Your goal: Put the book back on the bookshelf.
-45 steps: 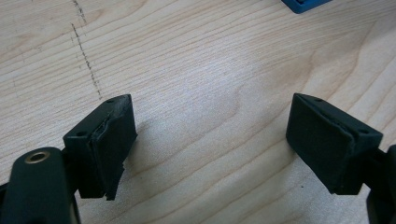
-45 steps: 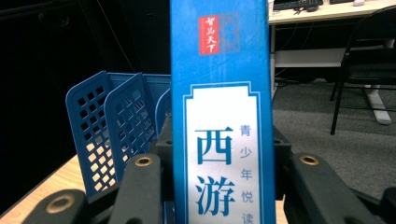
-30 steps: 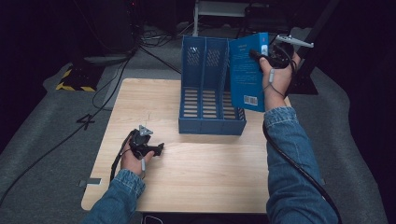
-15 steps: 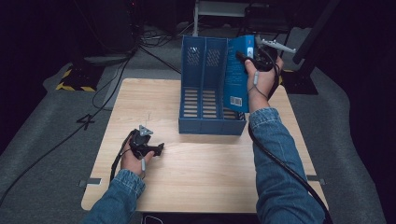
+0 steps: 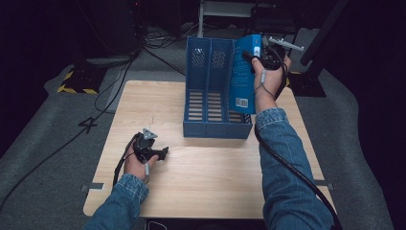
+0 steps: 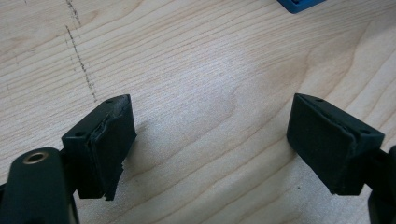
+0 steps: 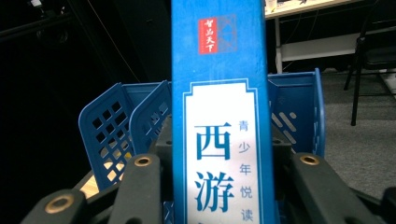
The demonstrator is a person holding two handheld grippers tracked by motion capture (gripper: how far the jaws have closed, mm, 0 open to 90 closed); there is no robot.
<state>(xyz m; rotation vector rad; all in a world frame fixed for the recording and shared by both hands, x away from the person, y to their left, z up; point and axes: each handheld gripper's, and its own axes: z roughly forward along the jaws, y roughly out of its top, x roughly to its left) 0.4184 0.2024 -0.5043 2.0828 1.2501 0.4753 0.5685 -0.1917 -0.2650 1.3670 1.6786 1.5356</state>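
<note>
The right gripper (image 5: pixel 258 53) clamps an upright blue book (image 5: pixel 244 76) in its jaws above the rack's (image 5: pixel 210 96) right slot; the left gripper (image 5: pixel 160 154) rests wide open on the worktop (image 5: pixel 206 167).

The blue file rack (image 5: pixel 210 96) stood at the upper centre of the table (image 5: pixel 215 182), blocking the far edge. A blue book (image 5: pixel 243 76) gripped by the right gripper (image 5: pixel 258 55) occupied the rack's right slot; its two left slots stayed open. The lower frame lay bare except the left gripper (image 5: pixel 160 153), jaws apart, at lower left.
</note>
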